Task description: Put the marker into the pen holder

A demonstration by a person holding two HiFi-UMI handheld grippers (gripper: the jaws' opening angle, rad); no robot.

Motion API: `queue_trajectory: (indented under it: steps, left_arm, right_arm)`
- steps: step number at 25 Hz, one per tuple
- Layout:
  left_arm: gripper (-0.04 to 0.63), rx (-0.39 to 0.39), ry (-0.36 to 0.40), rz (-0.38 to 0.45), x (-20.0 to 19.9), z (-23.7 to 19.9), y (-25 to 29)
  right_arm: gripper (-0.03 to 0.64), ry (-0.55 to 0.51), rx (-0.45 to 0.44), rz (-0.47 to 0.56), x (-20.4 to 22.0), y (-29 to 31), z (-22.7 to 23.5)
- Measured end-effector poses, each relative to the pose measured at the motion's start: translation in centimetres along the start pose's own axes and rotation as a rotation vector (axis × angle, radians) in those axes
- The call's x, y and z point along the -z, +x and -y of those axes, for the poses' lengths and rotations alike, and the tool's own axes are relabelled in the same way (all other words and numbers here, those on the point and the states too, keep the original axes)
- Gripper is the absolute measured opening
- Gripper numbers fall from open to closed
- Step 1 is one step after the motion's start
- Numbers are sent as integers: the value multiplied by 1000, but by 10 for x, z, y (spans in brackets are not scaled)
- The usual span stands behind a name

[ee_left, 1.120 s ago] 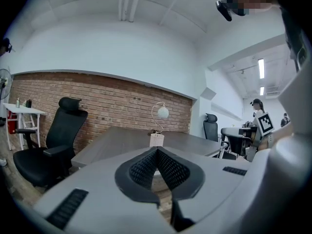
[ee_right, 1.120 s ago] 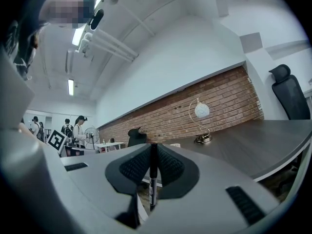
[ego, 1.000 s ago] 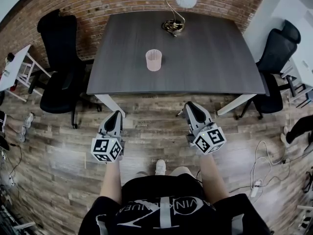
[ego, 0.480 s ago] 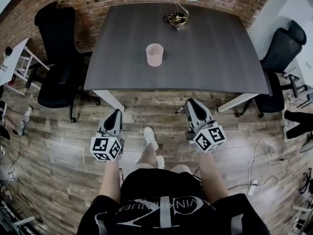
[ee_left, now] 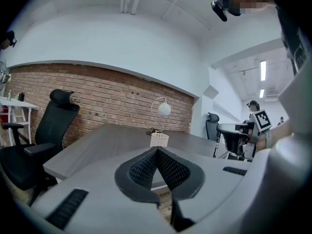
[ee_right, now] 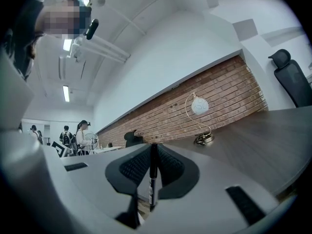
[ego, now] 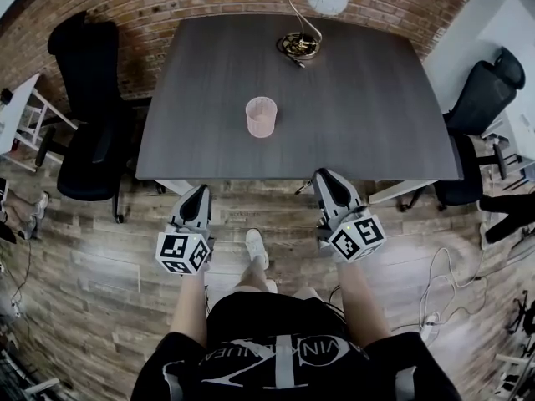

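One marker (ee_right: 152, 175) clamped between right gripper (ee_right: 152, 150) jaws.

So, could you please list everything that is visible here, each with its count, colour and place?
table: 1, dark grey, centre, in front of the brick wall
pen holder: 1, pink, on the table
lamp: 1, white globe, at the table's far edge
office chairs: 2, black, one on each side of the table
side table: 1, white, far left
marker: 1, black, between the right gripper's jaws
left gripper: 1, grey, jaws together, empty
right gripper: 1, grey, shut on the marker
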State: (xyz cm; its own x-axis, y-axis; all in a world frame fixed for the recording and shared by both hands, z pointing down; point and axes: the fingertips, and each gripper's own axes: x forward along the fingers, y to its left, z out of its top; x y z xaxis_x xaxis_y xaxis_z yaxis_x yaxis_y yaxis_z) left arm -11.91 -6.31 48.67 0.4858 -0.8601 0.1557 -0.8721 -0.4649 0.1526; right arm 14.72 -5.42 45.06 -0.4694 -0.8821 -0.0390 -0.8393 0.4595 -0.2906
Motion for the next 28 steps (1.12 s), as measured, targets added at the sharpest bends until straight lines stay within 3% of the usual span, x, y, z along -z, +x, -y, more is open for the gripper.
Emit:
queue_trajectory:
  steps: [13, 28]
  left_arm:
    - [12, 47, 24, -28, -22, -30, 90]
    - [12, 78, 52, -24, -41, -62, 155]
  right_arm:
    - [51, 13, -36, -4, -16, 95, 34]
    - [51, 28, -129, 56, -52, 182, 31]
